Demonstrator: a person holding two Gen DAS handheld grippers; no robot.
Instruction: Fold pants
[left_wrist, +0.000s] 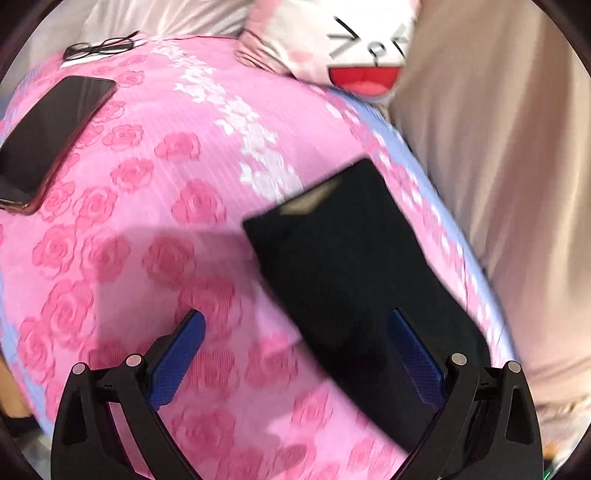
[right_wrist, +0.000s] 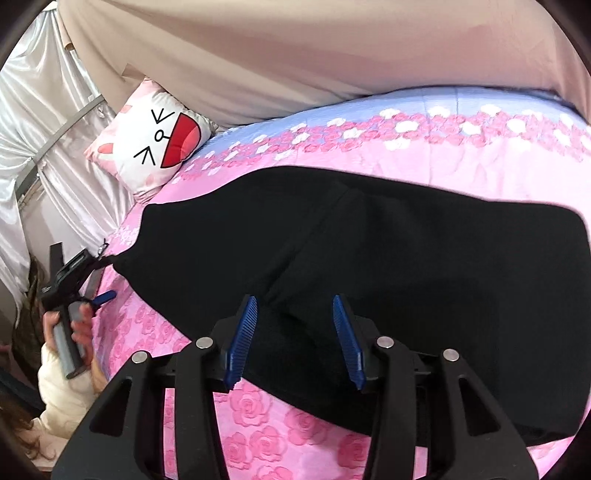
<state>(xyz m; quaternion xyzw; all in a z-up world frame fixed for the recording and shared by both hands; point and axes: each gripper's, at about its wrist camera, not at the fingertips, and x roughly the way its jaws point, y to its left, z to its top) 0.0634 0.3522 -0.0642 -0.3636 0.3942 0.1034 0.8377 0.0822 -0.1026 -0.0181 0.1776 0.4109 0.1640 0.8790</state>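
Note:
Black pants lie flat on a pink rose bedspread and fill the middle of the right wrist view. My right gripper hovers over their near edge, jaws apart, pads not pressing the cloth. In the left wrist view the pants show as a dark, blurred rectangle at centre right. My left gripper is open wide and holds nothing; its right finger is over the pants and its left finger over the bedspread. The right wrist view shows the left gripper in a hand beside the pants' left corner.
A dark phone and a pair of glasses lie on the bedspread at the left. A cartoon-face pillow sits at the bed's head. Beige fabric borders the far side, with a silvery curtain beyond.

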